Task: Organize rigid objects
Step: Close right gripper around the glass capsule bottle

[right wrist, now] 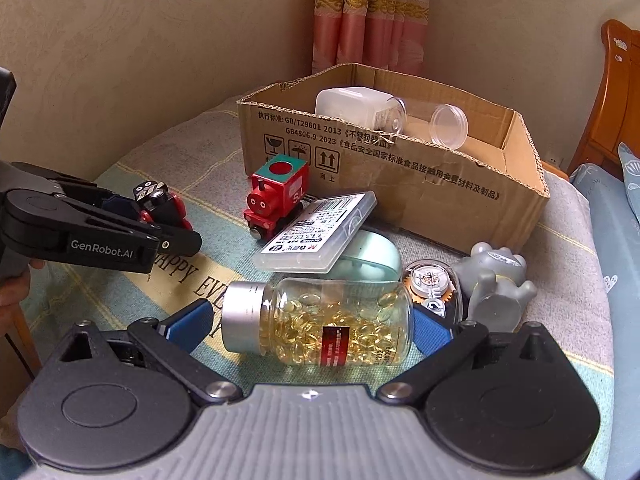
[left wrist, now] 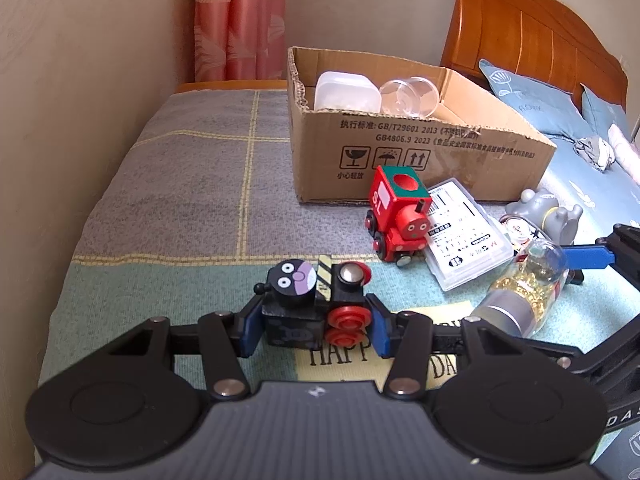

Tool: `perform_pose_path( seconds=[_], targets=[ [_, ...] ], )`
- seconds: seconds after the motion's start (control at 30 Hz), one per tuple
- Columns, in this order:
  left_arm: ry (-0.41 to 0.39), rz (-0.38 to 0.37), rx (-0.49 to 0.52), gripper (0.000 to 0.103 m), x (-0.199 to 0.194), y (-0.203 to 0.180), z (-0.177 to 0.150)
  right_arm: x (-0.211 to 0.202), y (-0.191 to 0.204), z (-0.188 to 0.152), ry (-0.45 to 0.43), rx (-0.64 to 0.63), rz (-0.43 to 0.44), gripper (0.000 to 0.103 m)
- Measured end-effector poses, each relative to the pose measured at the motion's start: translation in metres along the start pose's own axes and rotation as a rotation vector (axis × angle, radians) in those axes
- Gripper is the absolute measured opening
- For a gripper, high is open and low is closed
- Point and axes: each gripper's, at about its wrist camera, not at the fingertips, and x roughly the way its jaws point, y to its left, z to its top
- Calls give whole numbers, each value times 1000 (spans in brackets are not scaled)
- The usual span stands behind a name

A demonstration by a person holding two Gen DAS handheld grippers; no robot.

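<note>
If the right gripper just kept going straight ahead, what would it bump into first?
The right gripper already has the pill bottle lying between its open fingers, so it would probably push that first, toward the green case just behind.

Both wrist views sit low over the bed [left wrist: 180, 184], facing the cardboard box [left wrist: 400, 152]; both share the red toy train [right wrist: 276, 196].

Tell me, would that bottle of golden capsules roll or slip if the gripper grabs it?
The bottle lies on its side, so a nudge could probably roll it. Its clear wall looks smooth, maybe slippery. The right gripper straddles it lengthwise, metal cap to base, which might hold it steady.
</note>
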Motion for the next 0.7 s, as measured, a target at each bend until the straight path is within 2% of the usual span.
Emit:
perform_pose_path(
  seconds=[0.1,0.27,0.53,0.7],
  targets=[
    [5,-2,2,50,0,0,1,2,2,2,11,-7,-8,103],
    [16,-6,18,50,0,-2,5,5,2,4,37,-13,-29,96],
    [35,-21,80,50,-6,-9,9,1,-2,4,68,-15,12,96],
    [37,-52,82,50,-18,-10,14,-8,-5,4,85,-28,42,96]
  ],
)
